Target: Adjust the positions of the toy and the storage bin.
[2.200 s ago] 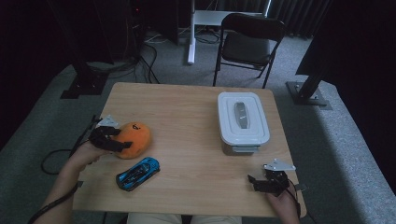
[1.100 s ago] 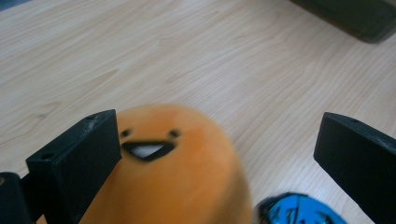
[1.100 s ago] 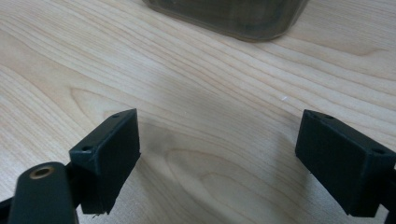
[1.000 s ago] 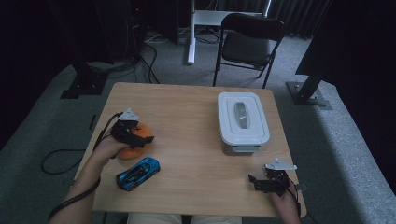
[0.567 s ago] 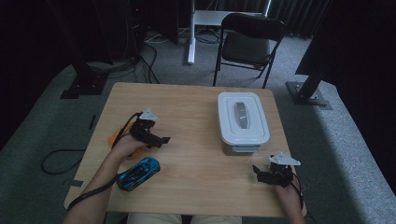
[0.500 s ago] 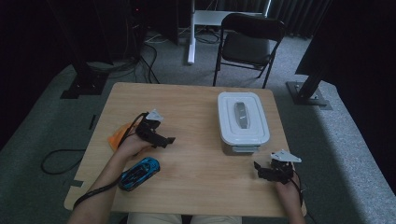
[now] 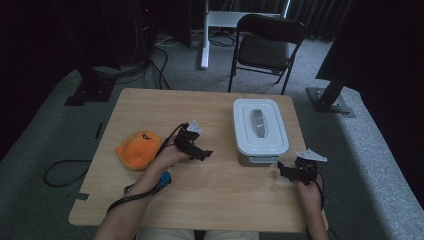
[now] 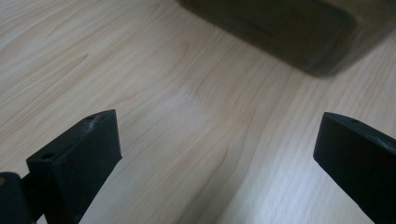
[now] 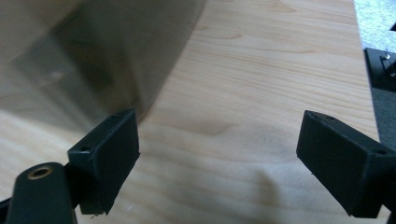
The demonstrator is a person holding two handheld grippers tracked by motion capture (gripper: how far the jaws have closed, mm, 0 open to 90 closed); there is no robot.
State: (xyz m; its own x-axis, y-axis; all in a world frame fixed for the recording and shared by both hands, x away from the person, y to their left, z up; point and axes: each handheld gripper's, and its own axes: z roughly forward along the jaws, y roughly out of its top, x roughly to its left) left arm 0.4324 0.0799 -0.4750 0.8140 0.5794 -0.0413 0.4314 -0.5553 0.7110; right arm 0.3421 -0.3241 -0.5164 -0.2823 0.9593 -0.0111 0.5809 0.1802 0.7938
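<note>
A white lidded box [image 7: 260,131] with a grey handle stands at the right of the wooden table [image 7: 150,107]. My left gripper [image 7: 201,151] hovers over the table's middle, pointing toward the box, jaws wide apart and empty [image 8: 219,149]; the box's wall [image 8: 280,28] shows ahead of it. My right gripper [image 7: 284,170] sits just right of the box's near corner, open and empty [image 9: 219,154], with the box's side [image 9: 93,51] at its left. An orange plush toy [image 7: 137,149] lies at the left. A blue toy car [image 7: 164,178] peeks out under the left forearm.
A black folding chair [image 7: 267,47] stands beyond the table's far edge. Dark equipment stands [image 7: 92,85] and cables [image 7: 62,170] lie on the grey carpet at the left. The table's right edge [image 9: 362,56] runs close to my right gripper.
My left gripper left the orange plush and moved right across the table toward the box, covering the blue car with the forearm. My right gripper edged up closer to the box.
</note>
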